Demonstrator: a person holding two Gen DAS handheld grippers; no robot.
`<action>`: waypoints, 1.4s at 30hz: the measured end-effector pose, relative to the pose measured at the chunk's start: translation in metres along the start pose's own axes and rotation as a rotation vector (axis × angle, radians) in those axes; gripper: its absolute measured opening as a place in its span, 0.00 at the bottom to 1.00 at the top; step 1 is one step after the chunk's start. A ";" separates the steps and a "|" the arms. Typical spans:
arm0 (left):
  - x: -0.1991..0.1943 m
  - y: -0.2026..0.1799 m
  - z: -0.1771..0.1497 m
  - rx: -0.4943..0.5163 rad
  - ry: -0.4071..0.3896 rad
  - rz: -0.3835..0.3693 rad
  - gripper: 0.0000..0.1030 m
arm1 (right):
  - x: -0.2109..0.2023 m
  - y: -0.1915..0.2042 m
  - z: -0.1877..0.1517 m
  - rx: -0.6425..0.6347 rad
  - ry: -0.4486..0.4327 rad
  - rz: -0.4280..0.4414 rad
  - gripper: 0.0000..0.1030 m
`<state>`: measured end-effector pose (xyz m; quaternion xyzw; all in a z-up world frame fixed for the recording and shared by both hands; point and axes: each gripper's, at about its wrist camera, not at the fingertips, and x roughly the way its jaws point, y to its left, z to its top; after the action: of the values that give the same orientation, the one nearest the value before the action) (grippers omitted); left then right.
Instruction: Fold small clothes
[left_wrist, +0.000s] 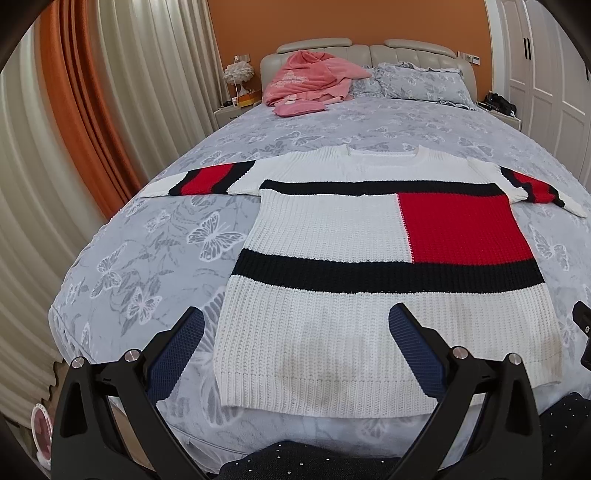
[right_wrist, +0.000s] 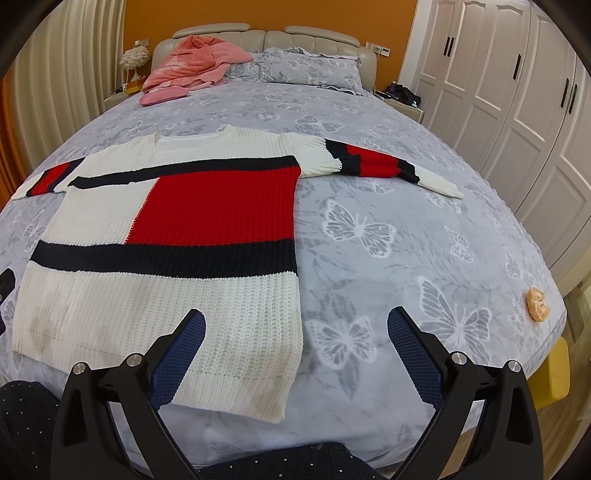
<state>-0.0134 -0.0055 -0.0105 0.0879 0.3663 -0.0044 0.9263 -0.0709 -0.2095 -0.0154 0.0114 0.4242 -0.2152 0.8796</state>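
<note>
Sweater (left_wrist: 332, 229) flat on bed (left_wrist: 155, 236) (sleeves spread), hem beneath left gripper (left_wrist: 295, 332) and right gripper (right_wrist: 295, 332), both spread, empty.

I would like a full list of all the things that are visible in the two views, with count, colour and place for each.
sweater: 1, white with navy bands and a red block, spread flat on the near half of the bed, sleeves out to both sides
bed cover: 1, grey-blue with butterfly print, over the whole bed
pink blanket: 1, pink, bunched at the headboard
small pink cushion: 1, pink, just in front of the blanket
pillows: at least 2, grey-blue, at the headboard
lamp: 1, white, on the nightstand
curtains: orange and cream, beside the bed
wardrobe: white doors
small tan object: 1, near bed edge
left gripper: open, over the hem
right gripper: open, at the hem corner
</note>
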 end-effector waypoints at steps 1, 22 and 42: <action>0.000 0.000 0.000 0.000 0.000 -0.001 0.95 | 0.000 0.000 0.000 0.000 0.000 0.000 0.95; -0.001 0.001 -0.001 0.008 0.005 0.005 0.95 | 0.000 -0.001 0.000 0.003 0.000 0.002 0.95; 0.043 -0.020 0.064 -0.088 0.048 -0.156 0.95 | 0.169 -0.248 0.128 0.517 0.134 0.053 0.94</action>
<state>0.0596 -0.0335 0.0027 0.0186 0.3941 -0.0583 0.9170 0.0199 -0.5230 -0.0197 0.2610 0.4122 -0.2922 0.8226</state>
